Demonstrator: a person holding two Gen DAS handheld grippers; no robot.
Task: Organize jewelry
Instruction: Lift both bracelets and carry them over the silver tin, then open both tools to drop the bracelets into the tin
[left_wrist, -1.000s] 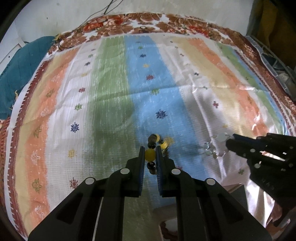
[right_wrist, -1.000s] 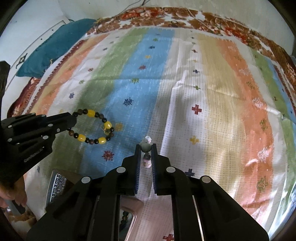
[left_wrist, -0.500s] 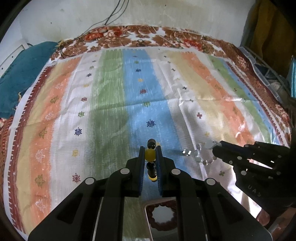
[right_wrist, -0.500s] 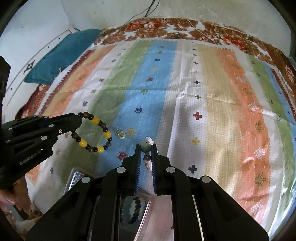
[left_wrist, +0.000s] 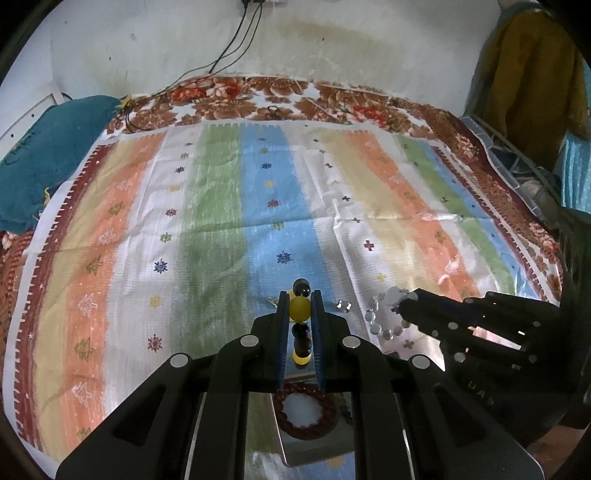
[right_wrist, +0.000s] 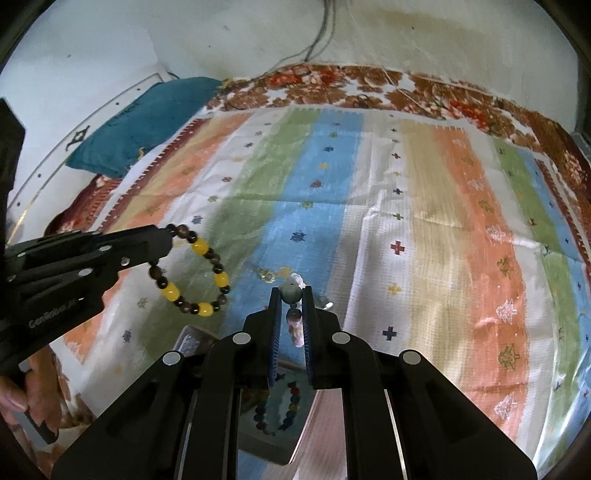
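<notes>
Right now you are in the carry step: each of your grippers has a bracelet lifted clear of the striped bedspread (left_wrist: 221, 229). Your left gripper (left_wrist: 300, 310) has its fingers clamped on a yellow bead of the yellow-and-dark beaded bracelet (right_wrist: 192, 273), whose loop hangs free below the tips in the right wrist view, near the left edge of the scene. Your right gripper (right_wrist: 292, 295) is pinched on a grey-green bead of the clear crystal bracelet (left_wrist: 384, 317), whose glassy beads dangle from its tip near the right side in the left wrist view. Below and nearer than both sets of fingers sits a mirrored tray (left_wrist: 317, 443); a dark reddish-brown bracelet (left_wrist: 306, 413) shows there under the left gripper, and a multicoloured bead bracelet (right_wrist: 280, 410) under the right one. Judging by that, your next move is probably to bring each bracelet over a free spot on the tray, lower it until the loop settles, then release without snagging the pieces already there. A small gold ring-like trinket (right_wrist: 266, 274) lies on the blue stripe; what it is stays too small to tell. The gripper bodies cover most of the tray, so its edges and free space are hard to read, and the shine makes it unclear whether those two bracelets are seen directly or as reflections.
</notes>
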